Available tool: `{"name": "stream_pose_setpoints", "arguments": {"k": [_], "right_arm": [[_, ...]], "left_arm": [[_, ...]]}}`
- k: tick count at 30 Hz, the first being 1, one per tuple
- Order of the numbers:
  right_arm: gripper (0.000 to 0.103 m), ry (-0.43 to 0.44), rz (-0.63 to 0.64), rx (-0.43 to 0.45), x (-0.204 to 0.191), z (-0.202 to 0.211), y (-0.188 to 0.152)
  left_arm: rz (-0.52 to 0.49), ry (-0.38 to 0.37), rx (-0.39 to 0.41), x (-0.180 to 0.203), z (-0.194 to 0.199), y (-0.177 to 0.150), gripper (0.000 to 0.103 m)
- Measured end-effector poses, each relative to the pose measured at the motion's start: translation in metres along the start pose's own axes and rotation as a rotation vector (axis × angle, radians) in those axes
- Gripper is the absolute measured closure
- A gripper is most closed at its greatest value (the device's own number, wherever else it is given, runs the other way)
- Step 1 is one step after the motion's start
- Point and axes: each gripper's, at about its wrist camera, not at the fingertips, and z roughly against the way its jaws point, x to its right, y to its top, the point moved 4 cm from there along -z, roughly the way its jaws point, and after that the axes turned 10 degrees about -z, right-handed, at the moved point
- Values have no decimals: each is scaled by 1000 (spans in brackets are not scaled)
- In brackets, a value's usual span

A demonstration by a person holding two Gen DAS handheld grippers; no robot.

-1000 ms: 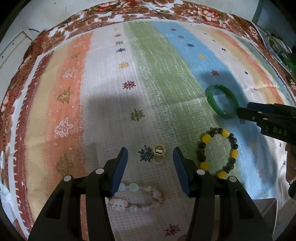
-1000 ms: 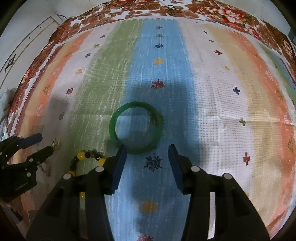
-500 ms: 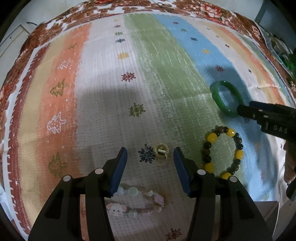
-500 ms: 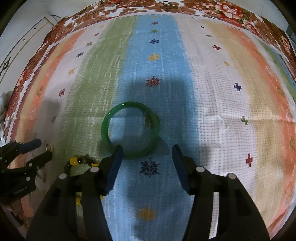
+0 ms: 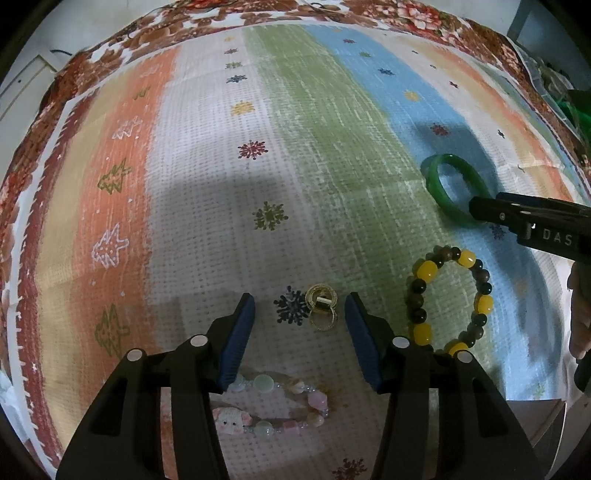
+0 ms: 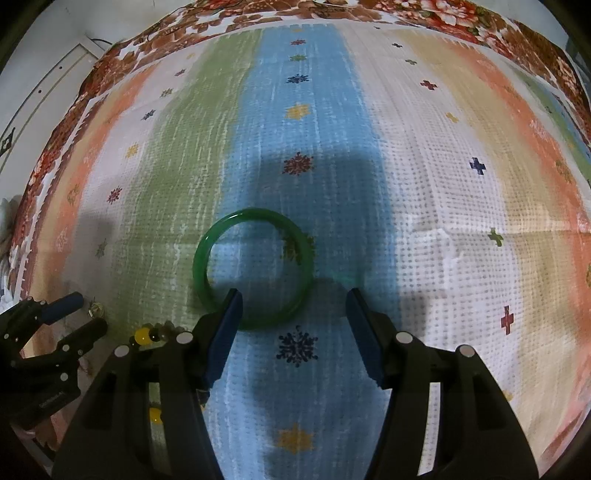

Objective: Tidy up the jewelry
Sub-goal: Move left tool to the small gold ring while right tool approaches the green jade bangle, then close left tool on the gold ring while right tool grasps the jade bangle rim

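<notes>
A striped cloth [image 5: 184,184] carries the jewelry. Two small gold rings [image 5: 321,308] lie between the fingers of my left gripper [image 5: 300,306]; its jaws are closing and the pads do not touch the rings. A green bangle [image 6: 255,213] lies flat, its near rim between the fingers of my open right gripper [image 6: 293,299], untouched. The left wrist view also has the bangle [image 5: 434,188] with the right gripper [image 5: 484,206] at its near edge. A yellow and brown bead bracelet [image 5: 428,267] lies right of the rings. A pink bead bracelet with a pig charm [image 5: 231,419] lies under the left gripper.
A floral brown border [image 6: 332,14] rims the cloth at the far side. The right wrist view has the left gripper [image 6: 85,310] at the lower left, beside the gold rings [image 6: 96,308] and the bead bracelet [image 6: 142,336]. A person's hand [image 5: 580,306] shows at the right edge.
The right gripper's jaws have spread wider around the near rim of the green bangle. The left gripper has stayed over the gold rings. No jewelry has moved.
</notes>
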Motion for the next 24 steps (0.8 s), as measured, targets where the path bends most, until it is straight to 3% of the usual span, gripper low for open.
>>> {"name": "stream_pose_setpoints", "arguments": {"k": [13, 17, 20, 24], "right_arm": [[59, -28, -8, 7, 4, -1, -1], [70, -46, -7, 9, 8, -1, -1], [87, -52, 0, 8, 9, -1, -2], [91, -58, 8, 3, 8, -1, -3]], "left_arm": [[-21, 7, 6, 3, -1, 0, 70], [-24, 3, 8, 4, 0, -1, 77], [-19, 5, 9, 2, 0, -1, 85], [-18, 3, 11, 1, 0, -1, 88]]}}
